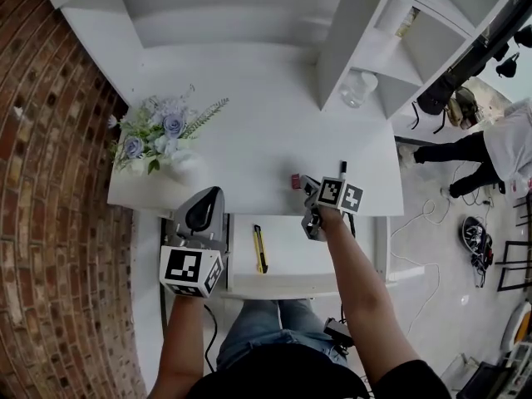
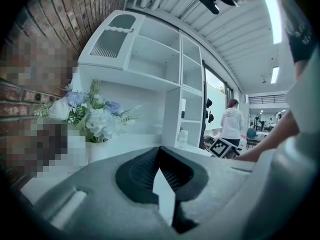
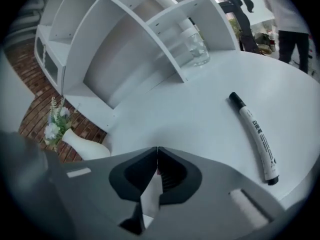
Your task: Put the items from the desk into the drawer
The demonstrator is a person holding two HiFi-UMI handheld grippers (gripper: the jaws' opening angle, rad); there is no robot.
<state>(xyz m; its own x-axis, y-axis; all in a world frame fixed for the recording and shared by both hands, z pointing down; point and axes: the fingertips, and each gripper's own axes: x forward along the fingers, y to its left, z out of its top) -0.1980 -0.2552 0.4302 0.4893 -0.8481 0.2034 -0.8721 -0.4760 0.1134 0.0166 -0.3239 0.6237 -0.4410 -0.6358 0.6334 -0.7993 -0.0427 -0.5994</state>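
Note:
On the white desk (image 1: 249, 131), a black-and-white marker (image 3: 255, 134) lies to the right of my right gripper (image 3: 157, 149); in the head view the marker (image 1: 342, 169) pokes out beyond the marker cube. The right gripper (image 1: 307, 184) is shut low over the desk's front edge. A small red item (image 1: 295, 181) sits right at its tips, and contact is unclear. The drawer (image 1: 291, 264) stands open below, with a yellow utility knife (image 1: 260, 248) in it. My left gripper (image 1: 212, 192) is shut and empty, held at the desk's front left, its tips (image 2: 160, 148) meeting.
A white vase of blue and white flowers (image 1: 166, 140) stands at the desk's left by the brick wall. A glass jar (image 1: 357, 88) sits in the shelf unit at the back right. A person (image 1: 499, 148) stands off to the right amid cables on the floor.

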